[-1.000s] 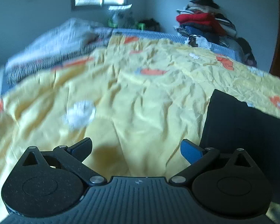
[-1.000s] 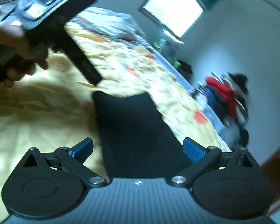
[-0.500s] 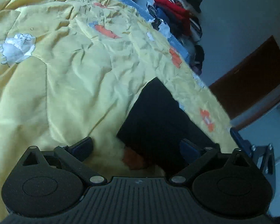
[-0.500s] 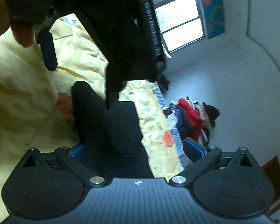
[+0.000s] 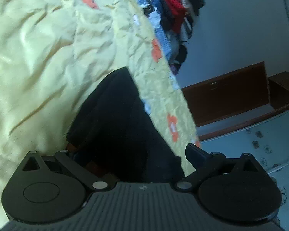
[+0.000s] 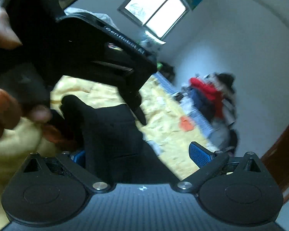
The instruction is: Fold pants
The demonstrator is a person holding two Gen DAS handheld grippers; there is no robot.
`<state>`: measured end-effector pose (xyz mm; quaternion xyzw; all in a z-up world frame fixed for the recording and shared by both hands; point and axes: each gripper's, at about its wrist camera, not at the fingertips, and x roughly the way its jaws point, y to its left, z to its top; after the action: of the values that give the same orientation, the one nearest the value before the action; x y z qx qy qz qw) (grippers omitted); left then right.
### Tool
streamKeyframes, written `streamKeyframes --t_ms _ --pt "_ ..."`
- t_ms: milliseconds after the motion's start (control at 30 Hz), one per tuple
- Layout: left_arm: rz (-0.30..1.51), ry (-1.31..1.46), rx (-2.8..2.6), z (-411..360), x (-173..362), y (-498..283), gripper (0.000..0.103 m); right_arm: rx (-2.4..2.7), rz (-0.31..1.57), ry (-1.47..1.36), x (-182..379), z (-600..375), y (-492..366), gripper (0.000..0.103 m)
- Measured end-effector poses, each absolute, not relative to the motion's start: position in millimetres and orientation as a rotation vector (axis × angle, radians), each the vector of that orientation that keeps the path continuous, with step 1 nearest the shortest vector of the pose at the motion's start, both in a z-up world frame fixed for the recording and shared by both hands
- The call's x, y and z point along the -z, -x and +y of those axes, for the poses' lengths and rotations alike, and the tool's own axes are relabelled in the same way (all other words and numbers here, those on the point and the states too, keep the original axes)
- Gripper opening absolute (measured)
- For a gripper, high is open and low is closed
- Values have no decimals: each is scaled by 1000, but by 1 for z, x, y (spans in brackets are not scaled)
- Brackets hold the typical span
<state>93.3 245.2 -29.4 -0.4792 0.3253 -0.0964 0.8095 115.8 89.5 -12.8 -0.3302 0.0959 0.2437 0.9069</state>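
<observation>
The black pants [image 5: 117, 119] lie folded on the yellow bedspread [image 5: 38, 57] near the bed's right edge. My left gripper [image 5: 133, 154] is open, its jaws wide apart astride the near end of the pants, left fingertip partly hidden by cloth. In the right wrist view the pants [image 6: 109, 134] run between the open jaws of my right gripper [image 6: 138, 154]. The left gripper's body [image 6: 82, 57] and the hand holding it fill the upper left of that view, close above the pants.
A pile of clothes [image 5: 175, 13] with a red garment sits past the bed's far corner, also in the right wrist view [image 6: 210, 96]. Brown wooden furniture [image 5: 231, 94] stands right of the bed. A window [image 6: 154, 13] is in the far wall.
Both grippers have moved in over the near end of the pants. The left one swung right from over the bare bedspread. Both stay open.
</observation>
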Motion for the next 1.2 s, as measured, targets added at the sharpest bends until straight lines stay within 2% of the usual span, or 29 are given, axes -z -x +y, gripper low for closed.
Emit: streamKeyframes --t_ms 267,300,333,367,433,467,533,600,667,700,767,933,1100,1200 --pt "749 765 224 236 18 -110 99 -620 227 794 27 118 -96 103" --pt "749 752 204 237 19 -112 96 -618 231 807 30 121 -98 98" --pt "752 740 184 239 21 -114 93 -620 236 808 32 123 -101 84" --pt "744 727 177 241 22 -116 88 -614 244 799 33 123 -105 76" --pt "738 732 202 243 23 -121 90 -642 288 761 32 120 -116 35" --pt "740 747 207 244 24 -123 90 -686 344 686 29 115 -122 33" --pt "735 740 196 243 25 -124 86 -712 389 600 27 108 -127 33" --pt "736 687 151 239 23 -126 59 -724 386 578 26 103 -124 34" --pt "753 651 111 238 23 -127 36 -778 425 530 21 95 -123 37" --pt "751 659 116 240 23 -125 27 -816 435 489 17 88 -122 37" --pt "723 680 123 244 22 -120 20 -870 465 356 6 67 -122 37" --pt "627 539 68 217 -1 -101 15 -816 529 -12 -7 12 -149 37" --pt "529 449 115 176 -33 -78 14 -699 567 -62 0 5 -161 40" --pt "518 417 149 151 -41 -72 14 -736 607 -264 8 -10 -165 40"
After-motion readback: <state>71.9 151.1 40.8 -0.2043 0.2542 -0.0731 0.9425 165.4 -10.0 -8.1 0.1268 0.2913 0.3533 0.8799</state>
